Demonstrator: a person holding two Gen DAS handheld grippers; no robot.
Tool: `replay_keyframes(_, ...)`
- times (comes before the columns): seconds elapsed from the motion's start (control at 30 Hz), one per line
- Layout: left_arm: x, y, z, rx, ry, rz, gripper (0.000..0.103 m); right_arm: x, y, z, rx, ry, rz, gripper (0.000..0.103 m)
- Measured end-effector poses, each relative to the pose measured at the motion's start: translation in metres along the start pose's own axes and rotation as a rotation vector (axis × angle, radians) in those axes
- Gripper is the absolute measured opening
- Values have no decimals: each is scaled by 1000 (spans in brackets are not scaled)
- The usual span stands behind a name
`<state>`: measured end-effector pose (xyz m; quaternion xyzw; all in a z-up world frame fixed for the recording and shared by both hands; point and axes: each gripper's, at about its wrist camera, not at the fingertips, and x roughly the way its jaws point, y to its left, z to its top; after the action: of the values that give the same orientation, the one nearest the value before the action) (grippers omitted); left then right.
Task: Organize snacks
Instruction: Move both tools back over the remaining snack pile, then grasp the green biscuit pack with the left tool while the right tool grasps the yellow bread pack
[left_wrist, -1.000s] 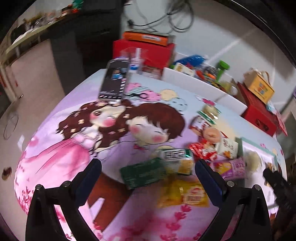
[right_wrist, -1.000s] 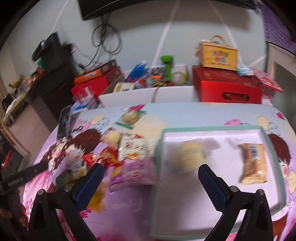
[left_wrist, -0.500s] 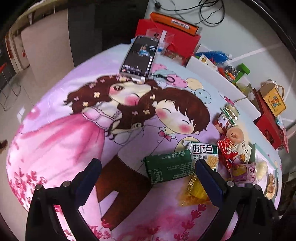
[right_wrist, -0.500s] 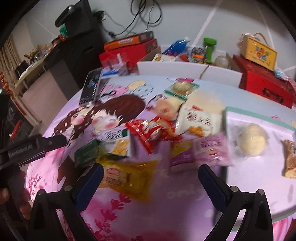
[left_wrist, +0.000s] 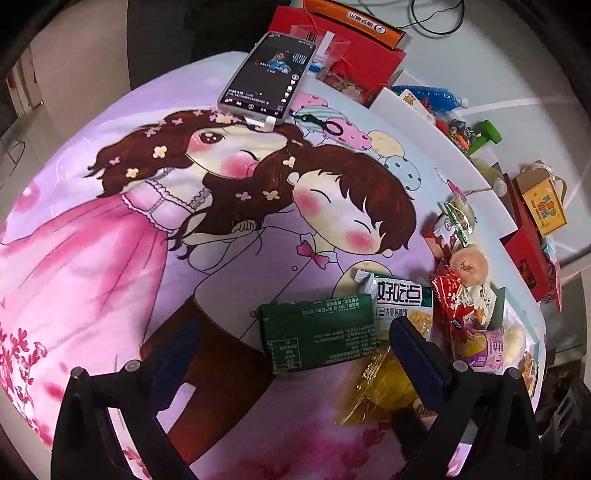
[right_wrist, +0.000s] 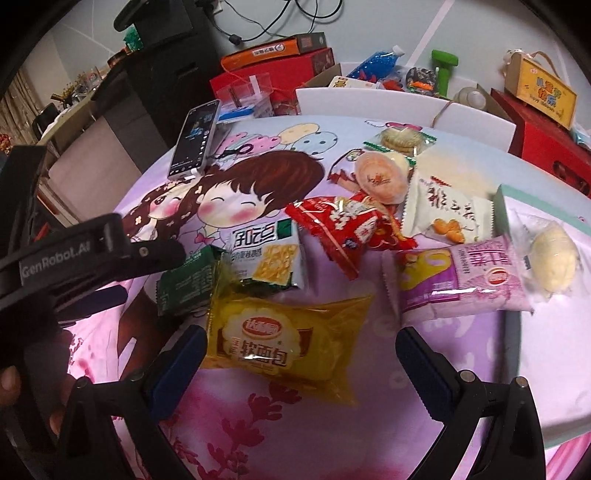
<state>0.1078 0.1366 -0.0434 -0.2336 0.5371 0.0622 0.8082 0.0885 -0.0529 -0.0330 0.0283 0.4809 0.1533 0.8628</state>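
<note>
A heap of snack packets lies on the cartoon tablecloth. In the right wrist view my right gripper (right_wrist: 299, 354) is open, straddling a yellow bread packet (right_wrist: 280, 339). Behind it lie a dark green packet (right_wrist: 184, 284), a white-green cracker packet (right_wrist: 269, 258), a red packet (right_wrist: 340, 225), a purple packet (right_wrist: 458, 280) and a white packet (right_wrist: 447, 218). My left gripper (left_wrist: 291, 347) is open over the green packet (left_wrist: 317, 332); it also shows in the right wrist view (right_wrist: 99, 251). A teal-rimmed tray (right_wrist: 517, 210) holds a pale bun (right_wrist: 554, 254).
A phone (left_wrist: 266, 77) lies at the table's far side. Red and orange boxes (left_wrist: 340, 48) and a white bin of toys (right_wrist: 388, 96) stand beyond the table edge. A round orange cake (right_wrist: 380, 177) and a biscuit packet (right_wrist: 402, 140) lie behind the heap.
My right gripper has swung left from over the tray to the yellow packet. My left gripper has moved forward toward the green packet. Both stay open.
</note>
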Motion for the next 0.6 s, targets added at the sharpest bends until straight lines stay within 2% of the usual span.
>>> replay_keyframes(0.1, 7, -1, 0, -10, 25, -15, 101, 4, 4, -1, -8, 4, 10, 103)
replay_keyframes(0.33, 19, -10, 1, 20, 47, 9, 101, 13, 2, -2, 3, 17, -4, 103)
replay_keyframes(0.47, 23, -13, 1, 33, 51, 32, 100, 12, 2, -1, 5, 22, 5, 93)
replay_keyframes(0.53, 25, -14, 0, 41, 54, 41, 90, 13, 3, -2, 5, 30, 4, 88)
replay_keyframes(0.57, 26, -14, 0, 41, 57, 37, 82, 13, 3, -2, 4, 31, 0, 87)
replay_keyframes(0.6, 27, -15, 0, 40, 61, 15, 76, 13, 3, -2, 3, 31, -2, 86)
